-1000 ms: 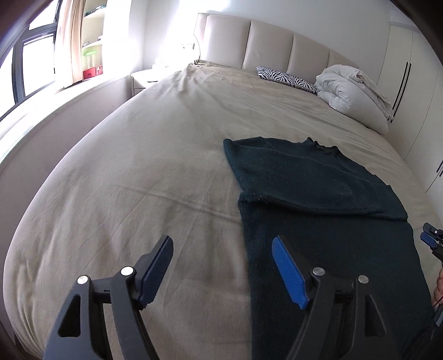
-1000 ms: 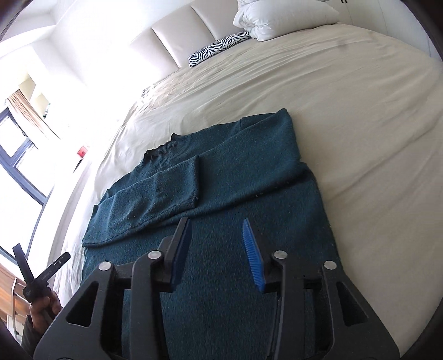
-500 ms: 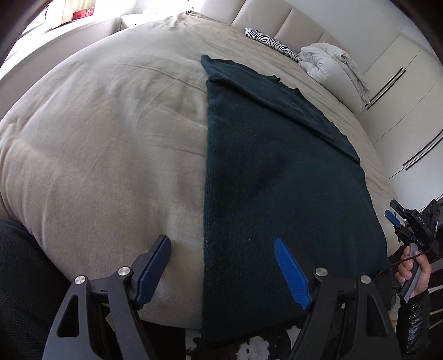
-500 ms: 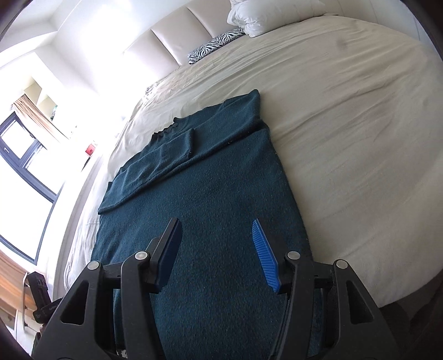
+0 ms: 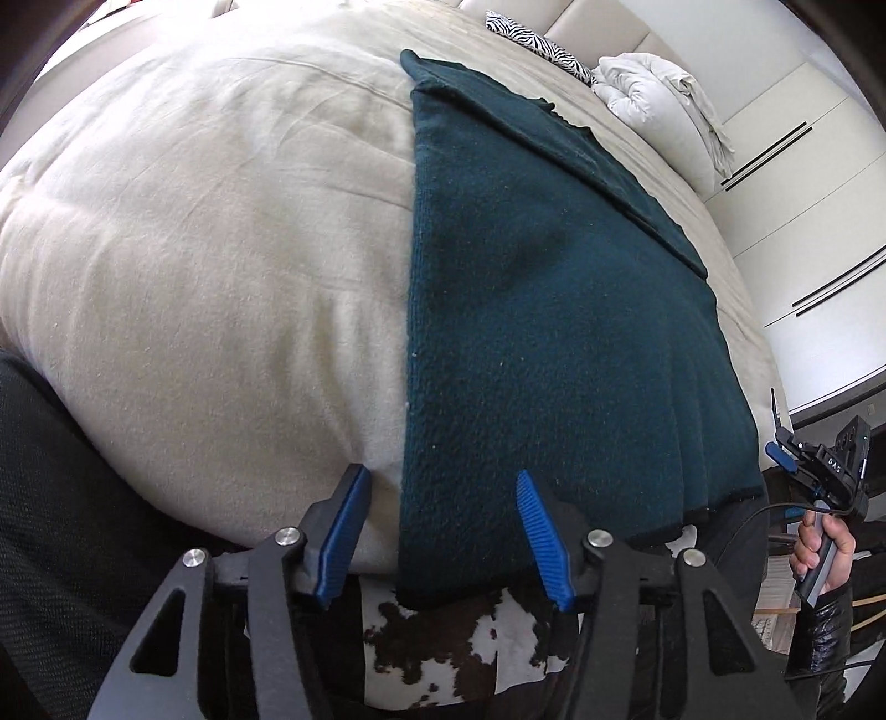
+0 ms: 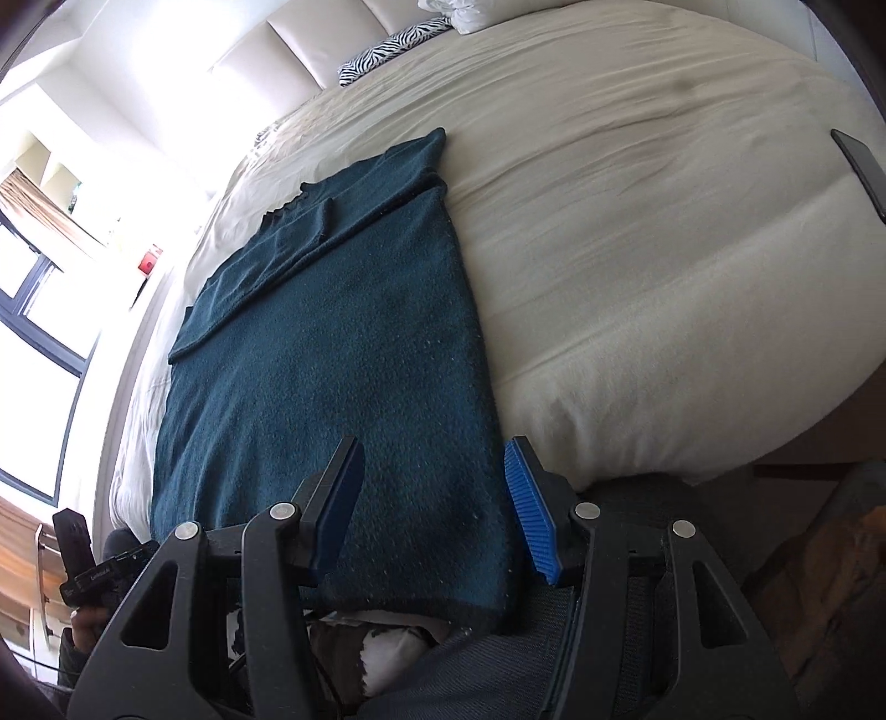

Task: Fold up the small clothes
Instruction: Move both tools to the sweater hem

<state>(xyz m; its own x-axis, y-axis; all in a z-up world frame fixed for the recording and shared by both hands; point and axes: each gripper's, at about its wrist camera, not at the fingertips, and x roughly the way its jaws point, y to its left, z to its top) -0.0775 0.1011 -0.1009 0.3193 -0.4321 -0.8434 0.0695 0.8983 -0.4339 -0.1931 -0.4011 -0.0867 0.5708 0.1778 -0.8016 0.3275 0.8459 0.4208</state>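
Across cream bed [image 5: 210, 266] — dark teal sweater [image 5: 542, 332] overhanging cowhide rug [image 5: 443, 653].

Left gripper [image 5: 440, 531] angled downward, jaws closing, pads untouched; right gripper [image 6: 434, 507] likewise angled, jaws apart.

The sweater's [image 5: 554, 343] near hem hangs over the bed's [image 5: 194, 277] edge, and whether either gripper's fingers [image 5: 531, 531] touch it cannot be told. In the right wrist view a dark flat object [image 6: 864, 171] is cut off by the right edge, too partial to identify. The white bedding [image 6: 459, 14] by the headboard is clipped at the top.
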